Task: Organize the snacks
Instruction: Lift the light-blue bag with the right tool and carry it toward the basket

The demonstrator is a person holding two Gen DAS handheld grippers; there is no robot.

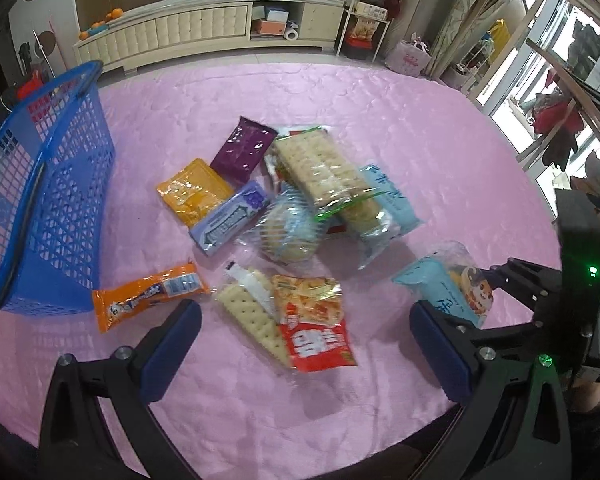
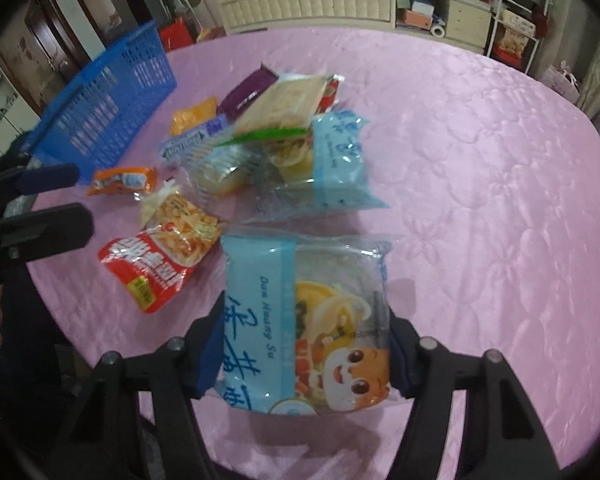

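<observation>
Snacks lie heaped mid-frame on the pink tablecloth (image 1: 420, 120), and one of them — the light-blue pastry packet (image 2: 304, 320) — is pinched at both side edges by my right gripper (image 2: 304, 350), low in the right wrist view. My left gripper (image 1: 304, 344) hangs spread and empty above the red cracker bag (image 1: 318, 328). The blue basket (image 1: 48, 200) sits at the left edge. I'd carry the packet level and high — over the pile, clear of the left fingers — and let go only inside the rim.
</observation>
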